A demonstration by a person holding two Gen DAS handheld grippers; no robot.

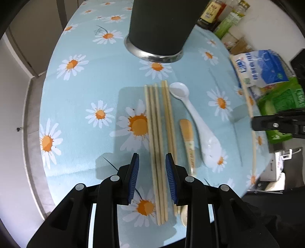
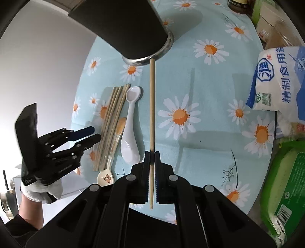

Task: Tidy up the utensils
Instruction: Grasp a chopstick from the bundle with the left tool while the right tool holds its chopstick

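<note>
Several wooden chopsticks [image 1: 155, 118] lie side by side on the daisy tablecloth, with a white spoon [image 1: 200, 124] and a small cartoon spoon [image 1: 188, 137] to their right. My left gripper [image 1: 152, 156] hovers over the chopsticks, its jaws apart and pressing nothing; it also shows as the left gripper [image 2: 96, 133] in a gloved hand. My right gripper [image 2: 152, 152] is shut on a single chopstick [image 2: 152, 105], whose far tip reaches the metal base rim of the dark utensil holder [image 2: 124, 24]. That holder [image 1: 158, 24] stands at the far side of the table.
A blue and white salt bag [image 2: 280, 80] and a green package [image 2: 286, 181] sit along the table's right edge. Bottles and boxes [image 1: 213, 11] stand behind the holder. The round table's edge [image 1: 42, 118] drops off at the left.
</note>
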